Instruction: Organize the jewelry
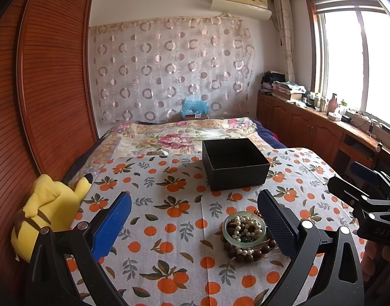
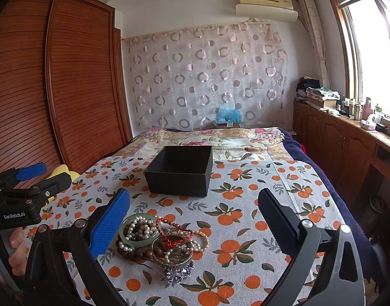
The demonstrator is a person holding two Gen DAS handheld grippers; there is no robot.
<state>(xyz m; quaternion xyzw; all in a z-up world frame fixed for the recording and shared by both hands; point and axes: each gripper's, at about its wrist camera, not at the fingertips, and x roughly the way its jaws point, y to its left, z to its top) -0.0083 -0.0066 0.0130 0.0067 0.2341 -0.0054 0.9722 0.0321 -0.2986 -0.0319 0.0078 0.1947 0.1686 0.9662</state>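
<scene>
My left gripper [image 1: 195,219] and right gripper [image 2: 193,219] hover, jaws wide apart, empty. Jewelry pile [image 2: 159,239] on cloth [image 2: 246,229], tangled: bangle [image 2: 136,229], pearls, red cord, beads. Risk: lifting one strand drags others, spills off cloth. Box [image 2: 179,173] open, just beyond pile, path clear. Plush [image 1: 47,211] at left edge, out of way.

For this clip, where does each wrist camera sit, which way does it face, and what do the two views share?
Left wrist: sits on the left gripper, above the tablecloth, facing the bed's far end; the right gripper shows at right.
Right wrist: sits on the right gripper, same heading; the left gripper and left hand show.
Shared: black box, jewelry pile, both grippers open.
</scene>
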